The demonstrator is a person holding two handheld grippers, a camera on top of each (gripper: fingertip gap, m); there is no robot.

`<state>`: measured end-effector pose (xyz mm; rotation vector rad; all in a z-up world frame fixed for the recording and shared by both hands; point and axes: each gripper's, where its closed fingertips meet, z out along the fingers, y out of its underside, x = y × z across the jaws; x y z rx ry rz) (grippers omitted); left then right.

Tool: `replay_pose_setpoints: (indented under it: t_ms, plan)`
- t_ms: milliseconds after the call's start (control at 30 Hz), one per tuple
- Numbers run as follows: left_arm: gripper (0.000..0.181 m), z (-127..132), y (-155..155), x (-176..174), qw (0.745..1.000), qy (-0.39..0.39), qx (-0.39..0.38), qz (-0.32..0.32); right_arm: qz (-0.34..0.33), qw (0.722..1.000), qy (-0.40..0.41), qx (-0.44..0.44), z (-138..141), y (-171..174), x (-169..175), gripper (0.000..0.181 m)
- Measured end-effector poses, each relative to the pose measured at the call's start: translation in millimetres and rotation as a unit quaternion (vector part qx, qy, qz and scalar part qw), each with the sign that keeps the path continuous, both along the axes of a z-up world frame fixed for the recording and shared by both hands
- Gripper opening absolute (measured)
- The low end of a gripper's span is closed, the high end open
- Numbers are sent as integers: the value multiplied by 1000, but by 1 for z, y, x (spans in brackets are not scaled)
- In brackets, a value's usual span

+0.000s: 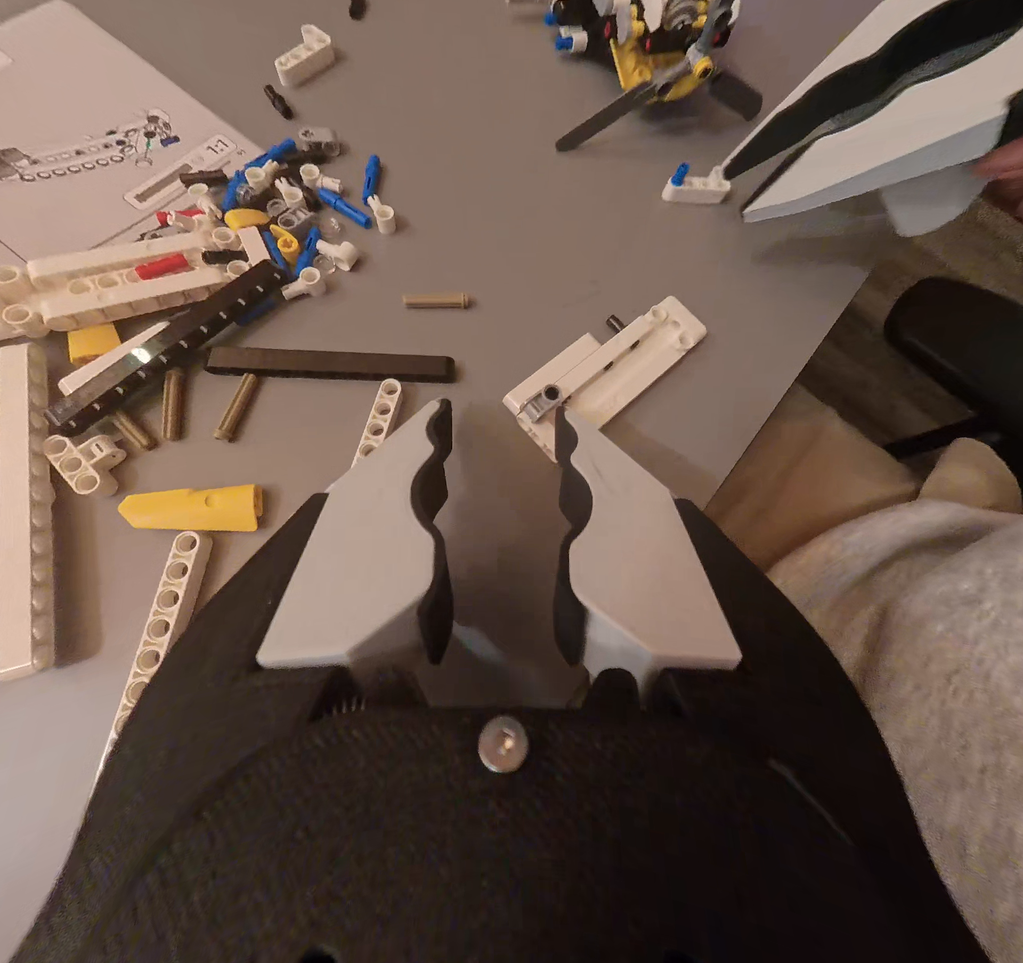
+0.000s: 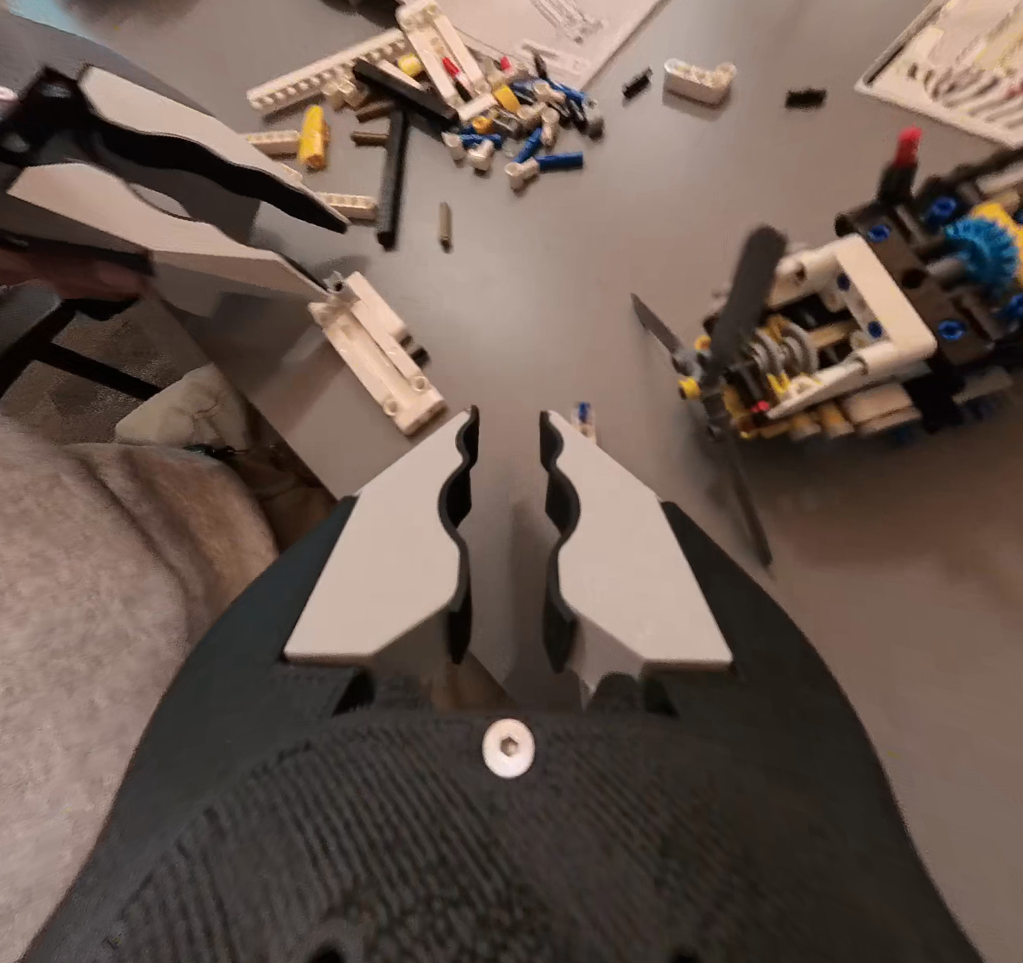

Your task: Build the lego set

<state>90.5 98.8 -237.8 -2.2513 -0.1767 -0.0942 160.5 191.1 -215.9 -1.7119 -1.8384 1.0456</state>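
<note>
Left gripper (image 1: 501,410), jaws narrowly parted and empty, is poised over the white panel (image 1: 614,360) at the table (image 1: 498,189) edge; right gripper (image 2: 509,418), likewise empty, is aimed toward the model (image 2: 852,338), presumably for joining.

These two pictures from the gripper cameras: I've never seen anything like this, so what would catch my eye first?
Probably the half-built model with its dark propeller blades, standing on the grey table at the far right. Next, the heap of loose pieces, white, blue, yellow and black, spilling off an open instruction booklet on the left. Closest in, the left gripper hangs open beside a flat white panel piece near the table's edge.
</note>
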Motion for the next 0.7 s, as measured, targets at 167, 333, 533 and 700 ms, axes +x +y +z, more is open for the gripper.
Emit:
replay_pose_setpoints:
  t_ms: [167, 333, 533, 700]
  plan:
    - [35, -7, 0, 5, 1000, -15, -8, -7, 68, 997, -11, -20, -8, -38, -5, 25]
    - [33, -7, -1, 9, 1000, -19, -5, -8, 111, 993, -33, -11, -25, -54, -12, 38]
    - [32, -5, -3, 11, 999, -30, 6, -14, 146, 988, -32, 35, -26, -59, -12, 25]
    - [37, 0, -3, 18, 996, -81, 29, -19, 178, 973, 34, 141, -20, -61, -15, 25]
